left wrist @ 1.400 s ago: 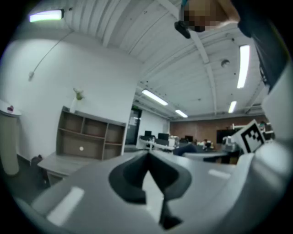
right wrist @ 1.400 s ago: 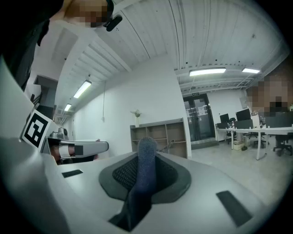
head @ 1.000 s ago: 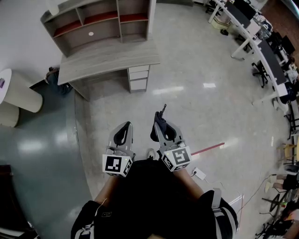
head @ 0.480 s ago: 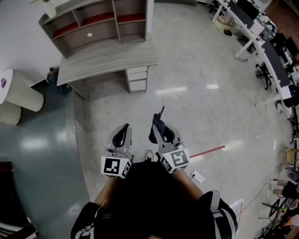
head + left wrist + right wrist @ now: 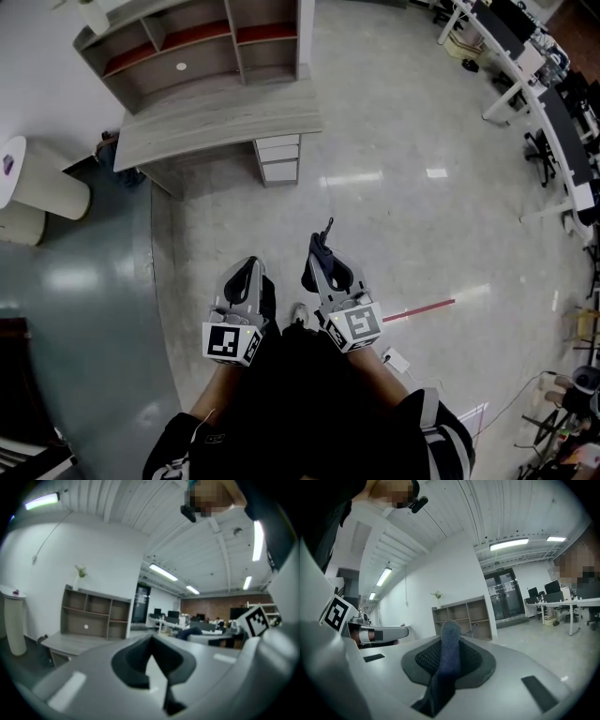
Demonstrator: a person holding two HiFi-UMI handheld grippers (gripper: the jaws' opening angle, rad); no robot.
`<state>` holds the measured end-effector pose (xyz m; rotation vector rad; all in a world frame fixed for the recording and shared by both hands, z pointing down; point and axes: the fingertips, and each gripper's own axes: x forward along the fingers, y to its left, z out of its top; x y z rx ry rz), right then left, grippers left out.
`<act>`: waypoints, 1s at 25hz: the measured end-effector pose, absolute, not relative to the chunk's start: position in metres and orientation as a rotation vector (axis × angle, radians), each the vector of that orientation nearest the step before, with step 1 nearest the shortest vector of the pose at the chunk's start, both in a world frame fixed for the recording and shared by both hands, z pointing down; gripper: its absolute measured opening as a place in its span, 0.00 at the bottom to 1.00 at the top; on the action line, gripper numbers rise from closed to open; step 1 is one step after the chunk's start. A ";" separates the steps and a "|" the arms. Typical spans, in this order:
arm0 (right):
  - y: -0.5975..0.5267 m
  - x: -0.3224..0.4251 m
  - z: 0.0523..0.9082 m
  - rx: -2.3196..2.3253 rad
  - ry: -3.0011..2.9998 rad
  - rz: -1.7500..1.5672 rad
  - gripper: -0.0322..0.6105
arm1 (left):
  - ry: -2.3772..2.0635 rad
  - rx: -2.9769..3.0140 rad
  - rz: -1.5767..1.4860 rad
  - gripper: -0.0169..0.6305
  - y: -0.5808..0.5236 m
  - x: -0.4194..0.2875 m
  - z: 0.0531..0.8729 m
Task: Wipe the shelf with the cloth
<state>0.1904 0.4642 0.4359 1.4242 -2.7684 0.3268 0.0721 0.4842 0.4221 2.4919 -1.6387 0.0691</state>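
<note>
The grey shelf (image 5: 202, 42) with red-lined compartments stands on a pale wooden desk (image 5: 220, 112) far ahead at the upper left. It also shows small in the left gripper view, shelf (image 5: 93, 618), and in the right gripper view, shelf (image 5: 461, 616). My right gripper (image 5: 322, 246) is held in front of my body, shut on a dark blue-grey cloth (image 5: 449, 653) that pokes out past the tips. My left gripper (image 5: 249, 264) is beside it on the left, its jaws shut with nothing between them (image 5: 151, 641). Both are well short of the shelf, over the bare floor.
A drawer unit (image 5: 278, 157) sits under the desk's right end. White cylindrical stands (image 5: 37, 187) are at the far left. A red tape line (image 5: 417, 309) and a power strip (image 5: 394, 358) lie on the floor to my right. Office desks (image 5: 525, 66) line the far right.
Both grippers stay in front of my body; the left one sits slightly lower in view. The desk and shelf appear marginally nearer. The cloth remains gripped.
</note>
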 end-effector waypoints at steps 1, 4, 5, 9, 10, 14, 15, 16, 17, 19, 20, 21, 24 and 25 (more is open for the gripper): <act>0.457 0.189 0.437 1.425 -2.764 0.327 0.14 | -1.637 2.490 0.066 0.03 0.476 0.071 0.423; 0.433 0.184 0.440 1.439 -2.757 0.314 0.14 | -1.626 2.499 0.053 0.03 0.447 0.065 0.428; 0.424 0.182 0.442 1.447 -2.750 0.309 0.14 | -1.618 2.503 0.046 0.03 0.437 0.062 0.429; 0.380 0.170 0.445 1.472 -2.718 0.299 0.14 | -1.579 2.506 0.007 0.03 0.389 0.051 0.434; 0.367 0.166 0.445 1.473 -2.716 0.295 0.14 | -1.570 2.512 0.000 0.03 0.375 0.048 0.433; 0.309 0.140 0.439 1.474 -2.717 0.261 0.14 | -1.532 2.546 -0.004 0.03 0.323 0.029 0.430; 0.294 0.133 0.438 1.482 -2.711 0.262 0.14 | -1.517 2.546 -0.003 0.03 0.310 0.023 0.432; 0.280 0.126 0.437 1.490 -2.703 0.264 0.14 | -1.503 2.546 -0.004 0.03 0.298 0.017 0.433; 0.267 0.120 0.435 1.497 -2.695 0.261 0.14 | -1.489 2.549 -0.006 0.03 0.286 0.011 0.432; 0.242 0.106 0.431 1.511 -2.682 0.251 0.14 | -1.467 2.569 -0.010 0.03 0.260 -0.001 0.427; 0.229 0.101 0.428 1.519 -2.676 0.248 0.14 | -1.460 2.580 -0.015 0.03 0.248 -0.006 0.424; 0.217 0.096 0.427 1.526 -2.672 0.248 0.14 | -1.455 2.588 -0.024 0.03 0.237 -0.011 0.421; 0.187 0.084 0.424 1.545 -2.659 0.242 0.14 | -1.459 2.599 -0.048 0.03 0.207 -0.027 0.419; 0.178 0.081 0.424 1.551 -2.654 0.237 0.14 | -1.462 2.597 -0.048 0.03 0.197 -0.032 0.419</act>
